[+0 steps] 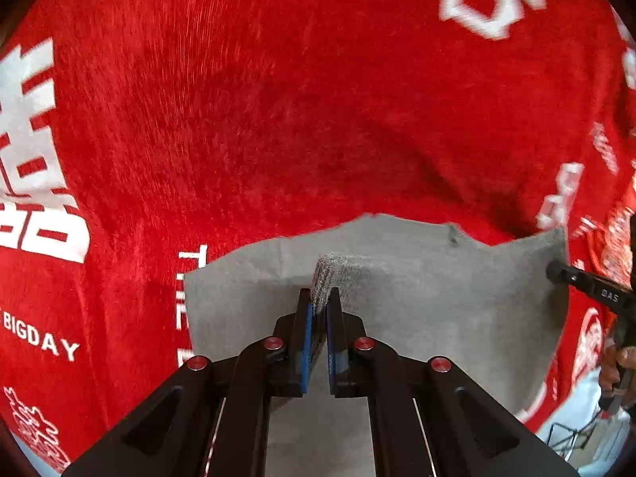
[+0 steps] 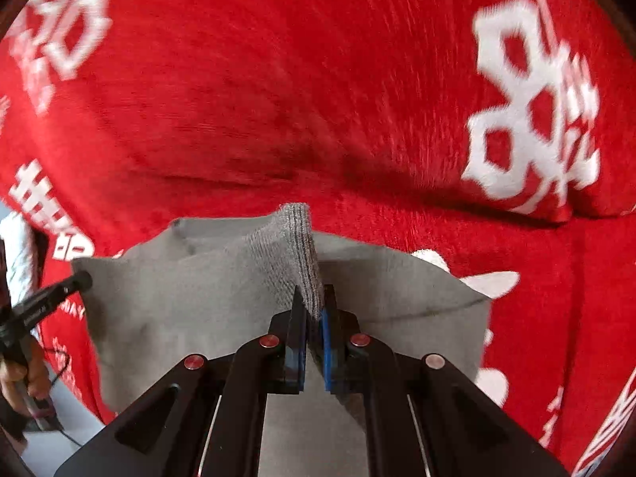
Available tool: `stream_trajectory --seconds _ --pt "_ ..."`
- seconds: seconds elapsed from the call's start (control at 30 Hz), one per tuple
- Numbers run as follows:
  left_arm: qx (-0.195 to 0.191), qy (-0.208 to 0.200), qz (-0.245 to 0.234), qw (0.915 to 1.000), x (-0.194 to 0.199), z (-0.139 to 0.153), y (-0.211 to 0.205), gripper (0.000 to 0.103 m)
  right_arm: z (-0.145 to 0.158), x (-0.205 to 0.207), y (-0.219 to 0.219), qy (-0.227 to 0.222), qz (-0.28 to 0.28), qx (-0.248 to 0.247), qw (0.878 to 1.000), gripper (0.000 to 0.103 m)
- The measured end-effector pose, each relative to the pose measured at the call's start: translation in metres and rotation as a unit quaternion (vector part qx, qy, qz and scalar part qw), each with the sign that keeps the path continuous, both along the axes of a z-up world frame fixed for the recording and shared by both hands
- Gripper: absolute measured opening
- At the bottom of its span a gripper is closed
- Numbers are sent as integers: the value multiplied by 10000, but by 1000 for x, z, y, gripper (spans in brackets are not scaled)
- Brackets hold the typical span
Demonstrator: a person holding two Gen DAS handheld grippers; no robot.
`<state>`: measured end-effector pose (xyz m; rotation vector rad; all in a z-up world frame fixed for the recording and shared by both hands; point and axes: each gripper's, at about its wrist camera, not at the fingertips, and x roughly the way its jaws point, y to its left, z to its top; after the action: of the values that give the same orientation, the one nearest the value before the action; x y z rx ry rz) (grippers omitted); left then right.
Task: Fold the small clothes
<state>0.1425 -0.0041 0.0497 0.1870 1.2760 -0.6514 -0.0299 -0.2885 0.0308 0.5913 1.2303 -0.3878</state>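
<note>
Surroundings: red blanket (image 1: 278, 119) under grey garment (image 1: 437, 318) | both jaws clenched on its ribbed edge.

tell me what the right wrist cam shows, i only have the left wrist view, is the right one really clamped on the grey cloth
Observer: Yes. The right gripper is shut on a ribbed edge of the grey garment, pinched between its blue-padded fingers.
Operator: what lies right of that pinch
Observer: The garment ends at a dark seam, and the red blanket beyond it carries a large white character.
Operator: can you see my left gripper from there
Observer: Yes, the left gripper's black fingers meet the cloth's corner at that view's left edge, with the hand holding it below.
</note>
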Motion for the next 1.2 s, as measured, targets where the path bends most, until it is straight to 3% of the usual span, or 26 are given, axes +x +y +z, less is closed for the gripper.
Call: stream_trajectory --seconds 0.2,0.37,0.53,0.57,0.67,0.73,0.8,0.87,0.97,1.03,1.07,1.1,1.13,1.2 --pt "525 64 155 9985 22 -63 -24 7 -60 6 -13 353 -344 142 9987 7" --pt "876 -21 275 9958 31 -94 -29 7 -54 2 -12 405 -556 -107 9976 7" --pt "953 -48 644 9934 43 -85 -15 7 -40 -1 -15 615 -559 -261 9962 10" --pt "1114 -207 691 9912 44 -79 -11 7 -36 -4 -16 648 -590 -288 9957 13" --pt "1214 -380 607 9900 43 -63 1 7 -25 -23 -19 530 -756 100 9957 14" --pt "1122 -284 541 9918 38 -52 13 7 -21 -42 -19 471 -877 457 9940 24" --pt "1090 -194 478 9927 32 -46 21 7 -19 -70 -15 440 -1014 674 9916 60" --pt "1050 -54 387 9937 14 -44 30 7 -12 -96 -6 400 -1059 751 9907 61" --pt "1049 240 328 9937 -15 -47 43 7 -11 -123 7 446 -1059 992 9884 59" --pt "1063 380 347 9930 -33 -51 50 7 -20 -140 17 640 -1008 1047 9873 53" --pt "1081 436 353 9925 -40 -52 48 7 -25 -146 23 752 -970 1085 9865 41" --pt "1098 495 377 9920 -48 -54 50 7 -29 -148 26 838 -939 1094 9860 15" --pt "1121 583 427 9911 -56 -58 54 7 -31 -149 30 933 -877 1126 9854 6" --pt "1159 707 478 9896 -67 -65 61 7 -27 -143 37 924 -714 945 9887 6"
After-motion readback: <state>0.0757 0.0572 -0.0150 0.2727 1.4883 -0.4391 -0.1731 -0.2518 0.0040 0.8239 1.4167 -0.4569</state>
